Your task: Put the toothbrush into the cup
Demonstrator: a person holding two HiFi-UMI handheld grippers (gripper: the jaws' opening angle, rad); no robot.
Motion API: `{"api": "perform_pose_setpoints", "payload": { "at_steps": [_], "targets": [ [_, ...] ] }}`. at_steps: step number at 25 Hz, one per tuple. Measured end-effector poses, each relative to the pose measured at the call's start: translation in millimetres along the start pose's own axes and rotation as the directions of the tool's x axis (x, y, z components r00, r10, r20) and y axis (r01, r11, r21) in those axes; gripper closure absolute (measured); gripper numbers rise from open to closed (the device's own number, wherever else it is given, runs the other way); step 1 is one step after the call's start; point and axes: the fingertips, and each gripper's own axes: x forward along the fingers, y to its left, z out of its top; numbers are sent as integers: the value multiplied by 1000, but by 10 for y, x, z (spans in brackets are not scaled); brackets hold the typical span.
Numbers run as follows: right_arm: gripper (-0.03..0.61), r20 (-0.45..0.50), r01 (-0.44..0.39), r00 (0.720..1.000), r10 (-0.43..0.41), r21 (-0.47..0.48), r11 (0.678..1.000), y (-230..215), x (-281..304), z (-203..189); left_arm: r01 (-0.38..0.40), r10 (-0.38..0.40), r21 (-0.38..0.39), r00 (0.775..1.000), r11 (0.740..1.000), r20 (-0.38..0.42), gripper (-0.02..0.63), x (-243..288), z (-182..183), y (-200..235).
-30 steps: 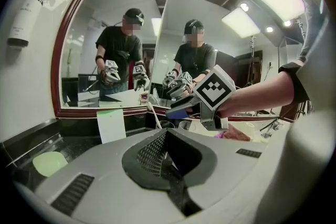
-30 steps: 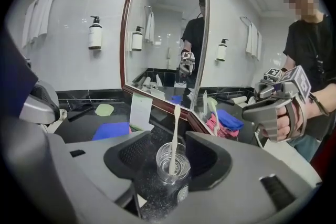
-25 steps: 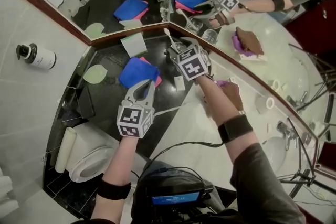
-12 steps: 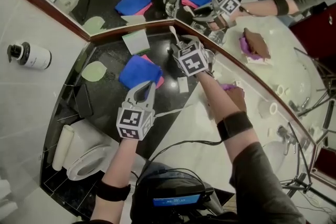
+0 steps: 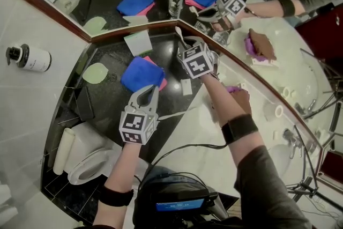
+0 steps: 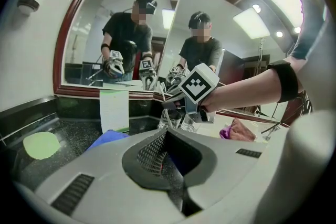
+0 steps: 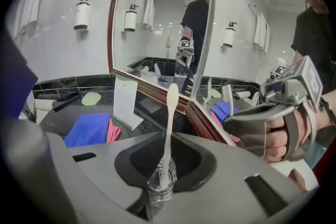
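Right gripper (image 7: pixel 165 157) just closed its jaws on cup (image 7: pixel 159 190) holding toothbrush (image 7: pixel 169 118)

Blue folded cloth (image 5: pixel 140 72); pink folded cloth (image 5: pixel 161 83); pale green round pad (image 5: pixel 96 73); black speckled stone counter (image 5: pixel 110 102); cream-white plastic toothbrush (image 7: pixel 168 123); clear glass cup (image 7: pixel 159 189); white wall bottle (image 5: pixel 33 58), black-capped; grey left gripper (image 5: pixel 150 89), black-and-white square markers (image 5: pixel 134 125).

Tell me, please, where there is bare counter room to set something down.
The black counter is bare between the green pad and the blue cloth, and along the mirror between the pad and the card. The mirror corner is crowded: the cup with the toothbrush stands there.
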Motion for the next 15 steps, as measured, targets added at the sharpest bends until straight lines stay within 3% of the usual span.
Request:
{"api": "perform_pose_setpoints", "payload": {
  "at_steps": [15],
  "targets": [
    [517,115,39,993,-39,5,999,-42,-668,374,1,-2,14,999,1000,48,611,-243,206,-209]
  ]
}}
